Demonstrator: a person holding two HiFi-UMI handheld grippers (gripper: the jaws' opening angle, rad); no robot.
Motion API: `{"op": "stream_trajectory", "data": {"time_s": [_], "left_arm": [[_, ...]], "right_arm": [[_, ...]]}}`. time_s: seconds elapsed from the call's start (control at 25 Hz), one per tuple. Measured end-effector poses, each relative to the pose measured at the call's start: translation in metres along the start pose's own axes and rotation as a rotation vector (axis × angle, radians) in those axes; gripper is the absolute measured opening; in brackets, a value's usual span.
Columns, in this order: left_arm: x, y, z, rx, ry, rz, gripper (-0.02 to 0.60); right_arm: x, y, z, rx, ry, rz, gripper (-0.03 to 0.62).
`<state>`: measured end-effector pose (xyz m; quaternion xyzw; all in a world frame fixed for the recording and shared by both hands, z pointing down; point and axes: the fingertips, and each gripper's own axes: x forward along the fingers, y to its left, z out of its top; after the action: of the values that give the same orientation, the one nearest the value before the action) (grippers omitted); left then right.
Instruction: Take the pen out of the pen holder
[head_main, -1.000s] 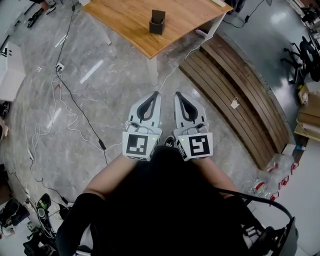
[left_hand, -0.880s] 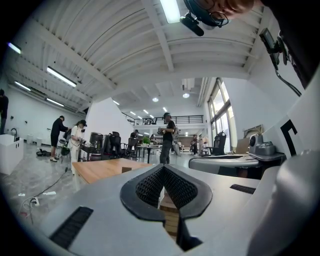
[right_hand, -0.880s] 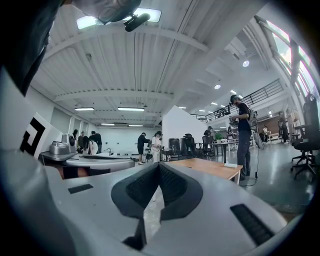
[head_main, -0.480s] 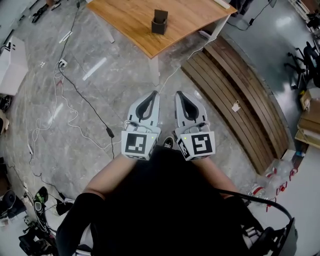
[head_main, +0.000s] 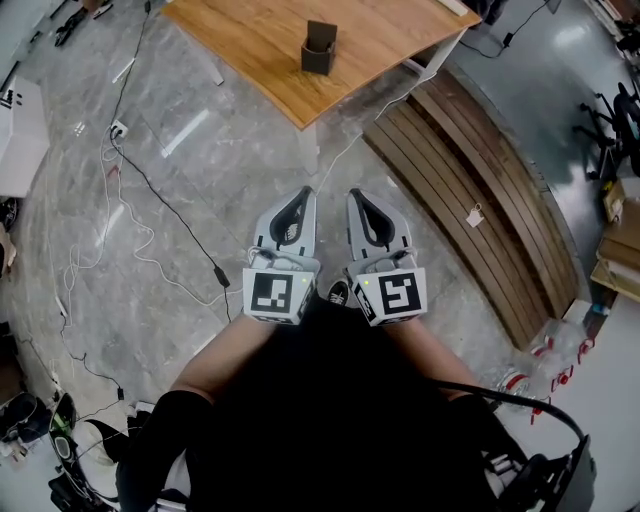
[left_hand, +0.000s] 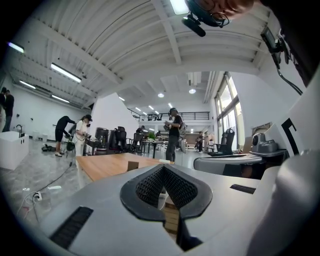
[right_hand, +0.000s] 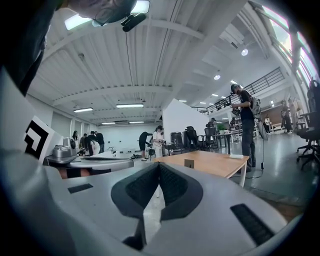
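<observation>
**Approach phase: both grippers shut & empty, holder well ahead**

The small dark square pen holder stands on the light wooden table, well apart from the person, w/ grey marble floor between. Any pen inside is too small to make out.

The left gripper and right gripper sit side by side close to the body, pointing level toward the table. Each has its jaws pressed together, nothing between them.

The step in hand looks like the approach. To do it well:
- Walk up till the holder is in easy reach.
- Mind the black cable on the floor & the stacked brown planks at right.
- Open one gripper before arriving.
- Steady the holder w/ the other.
- Pinch the pen near its top.
- Lift straight up so the holder doesn't tip.
</observation>
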<state>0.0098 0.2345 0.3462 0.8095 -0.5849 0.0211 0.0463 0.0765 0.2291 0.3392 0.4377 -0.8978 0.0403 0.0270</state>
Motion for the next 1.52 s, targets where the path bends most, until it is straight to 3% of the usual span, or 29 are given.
{"op": "stream_trajectory", "data": {"time_s": [0.44, 0.68, 1.04, 1.16, 1.32, 1.52], "left_arm": [[0.166, 0.138, 0.005, -0.042, 0.029, -0.070, 0.006], [0.228, 0.191, 0.007, -0.060, 0.066, -0.125, 0.006], [0.289, 0.211, -0.003, -0.067, 0.108, -0.148, 0.006], [0.316, 0.216, -0.007, -0.024, 0.115, -0.150, 0.006], [0.354, 0.220, -0.008, -0.074, 0.140, -0.116, 0.006], [0.386, 0.220, -0.018, -0.039, 0.156, -0.100, 0.006]], "right_arm": [[0.205, -0.057, -0.005, 0.001, 0.053, -0.082, 0.012], [0.279, -0.076, -0.004, 0.019, 0.080, -0.147, 0.012], [0.329, -0.119, -0.011, 0.037, 0.115, -0.186, 0.012], [0.349, -0.138, -0.017, 0.041, 0.136, -0.169, 0.012], [0.379, -0.166, -0.020, 0.049, 0.136, -0.136, 0.014], [0.399, -0.192, -0.028, 0.064, 0.156, -0.098, 0.014]]}}
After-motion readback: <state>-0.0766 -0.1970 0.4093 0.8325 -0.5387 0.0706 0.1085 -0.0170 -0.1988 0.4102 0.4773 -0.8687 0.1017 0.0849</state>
